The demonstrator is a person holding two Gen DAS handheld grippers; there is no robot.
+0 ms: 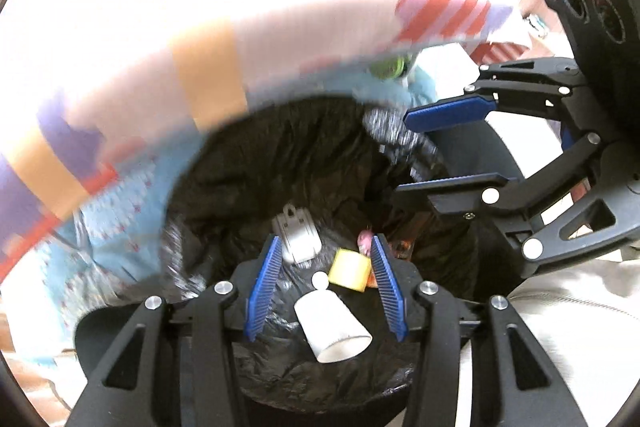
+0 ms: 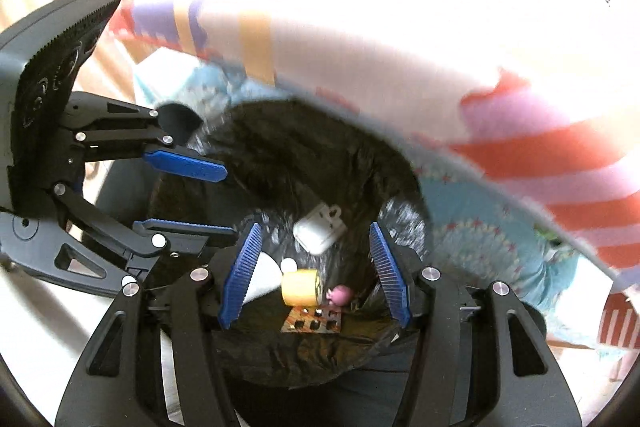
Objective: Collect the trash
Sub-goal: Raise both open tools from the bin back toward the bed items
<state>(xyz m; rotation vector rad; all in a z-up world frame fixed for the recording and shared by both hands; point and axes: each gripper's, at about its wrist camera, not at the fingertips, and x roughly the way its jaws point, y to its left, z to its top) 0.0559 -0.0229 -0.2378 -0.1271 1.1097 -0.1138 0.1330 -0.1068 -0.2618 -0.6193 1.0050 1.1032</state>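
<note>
Both grippers hang over a bin lined with a black bag point(image 1: 280, 155), also in the right wrist view point(image 2: 280, 155). Inside lie a white paper cup point(image 1: 332, 323), a yellow roll point(image 1: 349, 270), a small white ball point(image 1: 320, 279), a white plastic piece point(image 1: 298, 233) and a pink scrap point(image 1: 364, 239). The right wrist view shows the same roll point(image 2: 300, 287), white piece point(image 2: 320, 229), pink scrap point(image 2: 340, 294) and a brown blister pack point(image 2: 314, 321). My left gripper point(image 1: 325, 263) is open and empty. My right gripper point(image 2: 316, 255) is open and empty, and shows in the left view point(image 1: 404, 153).
A table with a striped white, orange, purple and red cloth point(image 1: 208, 75) overhangs the bin's far side; it also shows in the right wrist view point(image 2: 520, 147). A light blue patterned fabric point(image 1: 120, 211) hangs under it. Pale floor point(image 1: 560, 307) lies at the right.
</note>
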